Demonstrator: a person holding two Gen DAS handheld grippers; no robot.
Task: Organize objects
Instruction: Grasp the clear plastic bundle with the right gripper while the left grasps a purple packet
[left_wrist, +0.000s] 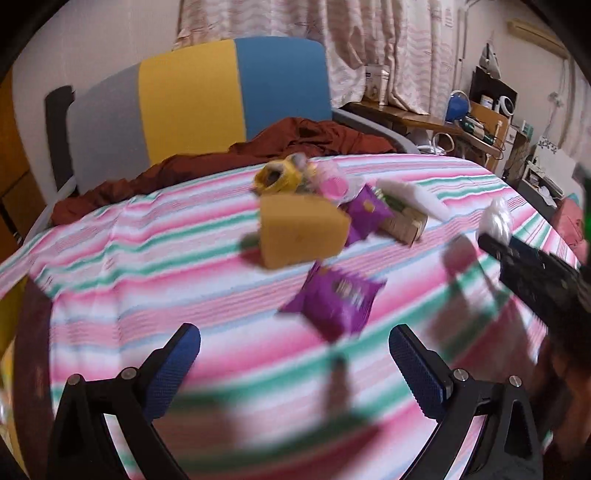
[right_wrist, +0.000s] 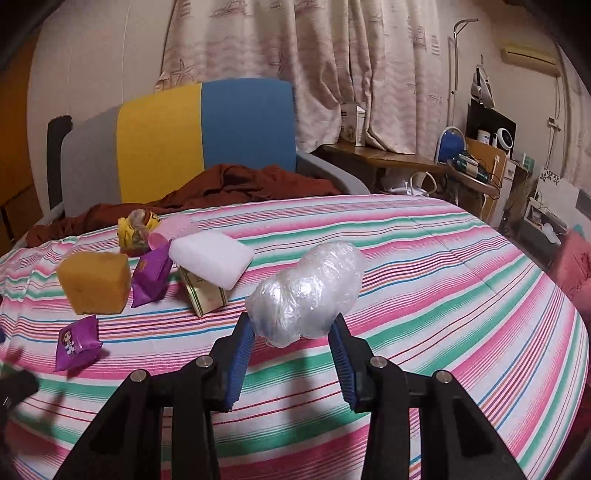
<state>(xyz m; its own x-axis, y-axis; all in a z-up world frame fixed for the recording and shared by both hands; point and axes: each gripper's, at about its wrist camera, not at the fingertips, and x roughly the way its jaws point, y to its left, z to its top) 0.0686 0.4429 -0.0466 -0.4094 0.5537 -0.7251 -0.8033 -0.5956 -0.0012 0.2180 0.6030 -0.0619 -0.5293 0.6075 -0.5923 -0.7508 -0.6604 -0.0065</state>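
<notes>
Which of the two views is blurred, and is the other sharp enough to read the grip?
Left wrist view: motion-smeared, the sponge and purple packet streaked. Right wrist view: sharp, right gripper pads pressed on the plastic wad; both views bend at the fisheye edges.

Striped bedspread (right_wrist: 424, 258), tricolour headboard (right_wrist: 177, 140), pale curtains (right_wrist: 332, 66).

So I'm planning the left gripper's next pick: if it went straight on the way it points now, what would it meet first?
Probably the nearer purple packet, lying just ahead between the open left gripper's fingers. Blur makes depth uncertain; the yellow sponge sits farther along.
</notes>
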